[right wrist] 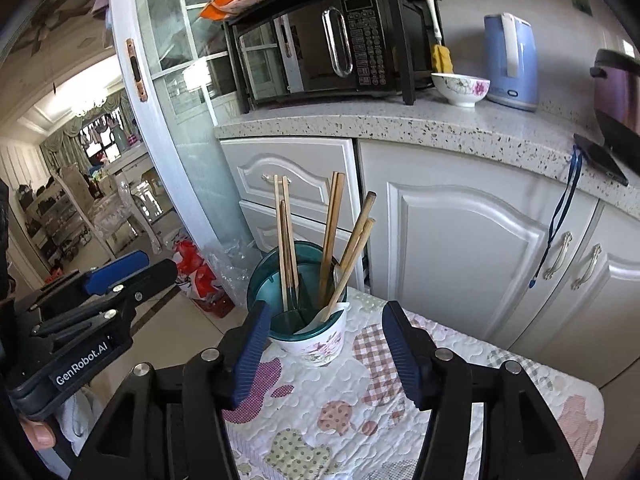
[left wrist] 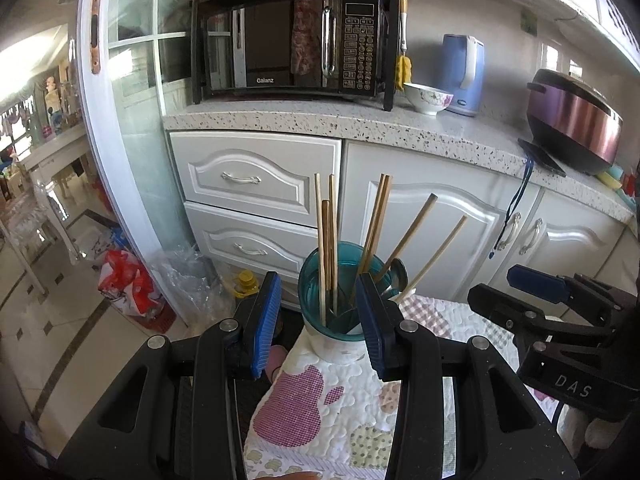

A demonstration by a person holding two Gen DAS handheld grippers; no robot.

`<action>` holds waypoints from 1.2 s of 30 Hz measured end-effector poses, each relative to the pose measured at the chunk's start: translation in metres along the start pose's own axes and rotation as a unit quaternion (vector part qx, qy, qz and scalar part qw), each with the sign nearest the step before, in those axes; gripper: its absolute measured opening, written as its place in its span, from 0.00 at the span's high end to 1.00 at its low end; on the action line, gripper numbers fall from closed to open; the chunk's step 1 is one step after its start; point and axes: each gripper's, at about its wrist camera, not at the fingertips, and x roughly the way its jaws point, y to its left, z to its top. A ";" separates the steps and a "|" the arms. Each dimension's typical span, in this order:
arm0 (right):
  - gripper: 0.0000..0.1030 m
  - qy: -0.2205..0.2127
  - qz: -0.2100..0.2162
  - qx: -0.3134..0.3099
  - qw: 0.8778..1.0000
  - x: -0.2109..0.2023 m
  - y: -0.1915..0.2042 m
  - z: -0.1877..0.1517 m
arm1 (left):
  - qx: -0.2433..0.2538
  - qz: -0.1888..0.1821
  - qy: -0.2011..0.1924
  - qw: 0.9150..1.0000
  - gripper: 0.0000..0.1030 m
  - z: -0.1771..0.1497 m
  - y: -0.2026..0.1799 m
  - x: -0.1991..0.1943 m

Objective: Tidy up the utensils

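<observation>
A white floral utensil holder with a teal insert stands at the far corner of a quilted table cover. Several wooden chopsticks stand upright in it, and a metal spoon leans at its right side. My left gripper is open and empty, its fingers at either side of the holder, just in front of it. My right gripper is open and empty, just in front of the holder. Each gripper shows at the edge of the other's view.
White cabinets and a speckled counter stand behind the table. On the counter are a microwave, a floral bowl, a blue kettle, a rice cooker and a phone. Bags lie on the floor at left.
</observation>
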 end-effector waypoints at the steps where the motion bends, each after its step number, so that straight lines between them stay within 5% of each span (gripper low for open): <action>1: 0.46 0.001 0.001 -0.001 1.000 0.000 0.001 0.000 | 0.000 0.001 0.000 1.000 0.63 0.000 0.000 0.000; 36: 0.44 0.013 -0.007 -0.019 1.000 0.004 0.011 0.000 | -0.001 0.005 -0.005 1.000 0.63 0.001 0.004 -0.002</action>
